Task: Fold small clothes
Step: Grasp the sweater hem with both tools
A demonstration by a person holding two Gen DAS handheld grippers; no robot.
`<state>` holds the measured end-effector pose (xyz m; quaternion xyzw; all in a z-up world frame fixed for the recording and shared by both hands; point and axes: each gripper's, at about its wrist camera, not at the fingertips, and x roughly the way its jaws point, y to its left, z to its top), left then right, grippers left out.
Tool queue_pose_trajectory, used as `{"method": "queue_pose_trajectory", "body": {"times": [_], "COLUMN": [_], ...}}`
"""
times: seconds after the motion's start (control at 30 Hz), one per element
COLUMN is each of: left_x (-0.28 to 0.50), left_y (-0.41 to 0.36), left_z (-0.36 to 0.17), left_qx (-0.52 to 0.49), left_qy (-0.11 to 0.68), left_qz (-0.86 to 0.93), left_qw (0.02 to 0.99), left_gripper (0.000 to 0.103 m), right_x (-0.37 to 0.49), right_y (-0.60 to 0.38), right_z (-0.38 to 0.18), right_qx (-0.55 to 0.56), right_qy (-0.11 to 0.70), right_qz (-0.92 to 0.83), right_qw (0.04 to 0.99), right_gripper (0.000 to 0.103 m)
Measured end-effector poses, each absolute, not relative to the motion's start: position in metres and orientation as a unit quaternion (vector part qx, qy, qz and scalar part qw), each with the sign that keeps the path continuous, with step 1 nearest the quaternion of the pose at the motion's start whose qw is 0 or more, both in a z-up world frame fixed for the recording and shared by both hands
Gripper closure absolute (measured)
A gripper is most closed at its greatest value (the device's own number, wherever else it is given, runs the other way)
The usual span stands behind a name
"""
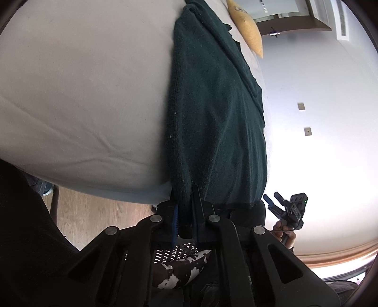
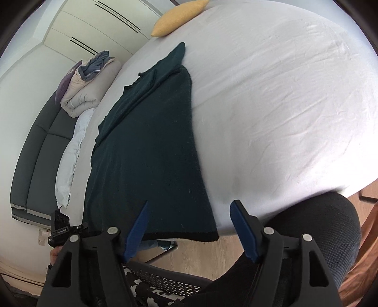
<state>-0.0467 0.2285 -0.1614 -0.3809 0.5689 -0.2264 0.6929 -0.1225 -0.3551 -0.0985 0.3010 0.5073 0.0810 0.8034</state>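
A dark green knitted sweater lies lengthwise on the white bed sheet, folded along its length with a sleeve laid over it. My left gripper is shut on the sweater's near hem at the bed edge. In the right wrist view the sweater reaches from the near bed edge toward the far side. My right gripper is open and empty, its blue fingers over the sweater's near hem. The right gripper also shows in the left wrist view, apart from the cloth.
A yellow pillow lies at the far end of the bed. A rolled beige duvet and a white pillow sit by the dark headboard. A black mesh chair and wooden floor lie near me.
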Motion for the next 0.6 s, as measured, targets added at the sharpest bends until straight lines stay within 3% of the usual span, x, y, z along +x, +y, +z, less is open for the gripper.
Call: {"method": "queue_pose_trajectory", "body": {"times": [0.13, 0.2, 0.37, 0.47, 0.53, 0.6], "left_x": [-0.047, -0.047, -0.048, -0.050, -0.051, -0.051], "left_y": [0.232, 0.233, 0.234, 0.232, 0.233, 0.233], "left_z": [-0.159, -0.158, -0.157, -0.157, -0.156, -0.155], "left_qx": [-0.380, -0.379, -0.377, -0.377, -0.377, -0.377], "left_qy": [0.565, 0.564, 0.563, 0.563, 0.561, 0.559], "left_qz": [-0.229, -0.229, -0.234, -0.236, -0.239, -0.241], "left_qw": [0.695, 0.697, 0.697, 0.697, 0.697, 0.698], "left_gripper": [0.096, 0.096, 0.096, 0.096, 0.096, 0.096], "right_x": [-0.116, -0.115, -0.111, -0.110, -0.113, -0.115], "right_y": [-0.351, -0.354, -0.357, -0.357, -0.355, -0.352], "right_z": [-0.117, -0.122, -0.127, -0.129, -0.130, -0.129], "right_qx": [0.301, 0.307, 0.319, 0.315, 0.317, 0.313], "right_qy": [0.547, 0.551, 0.554, 0.560, 0.564, 0.562], "right_qz": [0.071, 0.061, 0.074, 0.080, 0.093, 0.101], "right_qw": [0.778, 0.774, 0.766, 0.762, 0.757, 0.759], "right_gripper": [0.032, 0.040, 0.041, 0.056, 0.079, 0.090]}}
